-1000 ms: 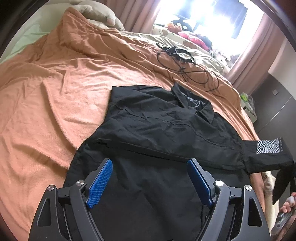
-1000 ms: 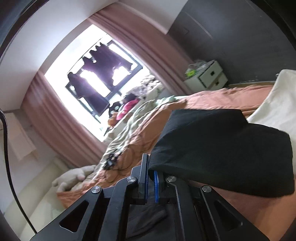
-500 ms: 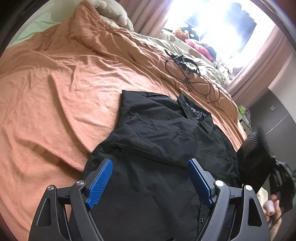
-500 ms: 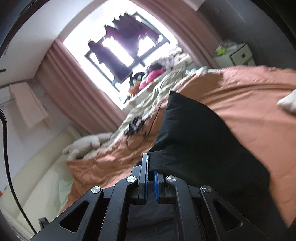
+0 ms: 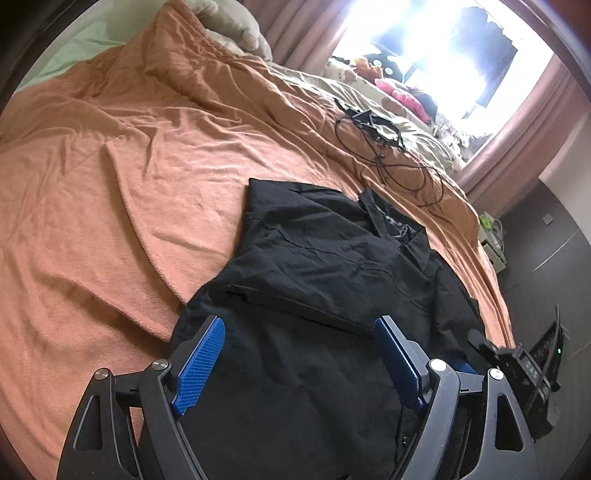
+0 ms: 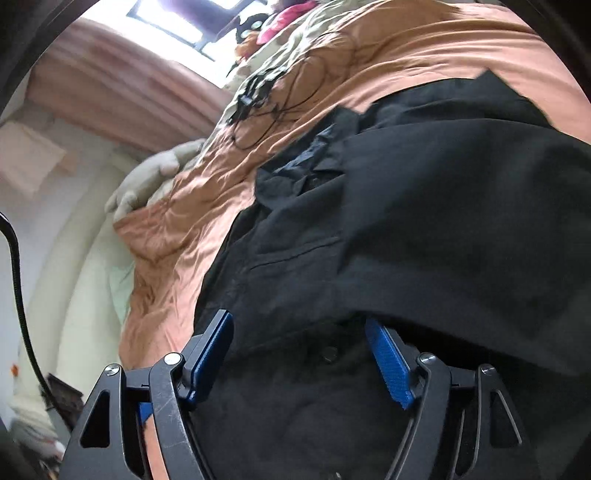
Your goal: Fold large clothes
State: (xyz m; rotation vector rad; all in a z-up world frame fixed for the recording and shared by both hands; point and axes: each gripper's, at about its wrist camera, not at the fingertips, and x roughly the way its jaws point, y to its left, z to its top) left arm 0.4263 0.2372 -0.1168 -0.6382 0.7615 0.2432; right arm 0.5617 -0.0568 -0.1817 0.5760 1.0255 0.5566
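Observation:
A large black shirt [image 5: 332, 277] lies on the orange blanket [image 5: 129, 166], collar [image 5: 399, 229] toward the window. In the right wrist view the same shirt [image 6: 424, 221] shows a sleeve section laid across its front. My left gripper [image 5: 301, 325] hovers open over the shirt's lower part, nothing between its blue pads [image 5: 201, 362]. My right gripper [image 6: 298, 321] sits low over the shirt's button strip, its jaws opening. The folded cloth edge lies at its fingertips, and the pads do not press on it.
A tangle of black cables [image 5: 388, 158] lies on the blanket beyond the collar. A grey plush toy [image 5: 229, 22] rests at the head of the bed. A white nightstand [image 5: 493, 243] stands past the bed's right edge, below the curtained window.
The right gripper swung down toward the bed with the black sleeve pinched, laid it over the shirt and opened. The sleeve with the patterned cuff no longer sticks out to the right.

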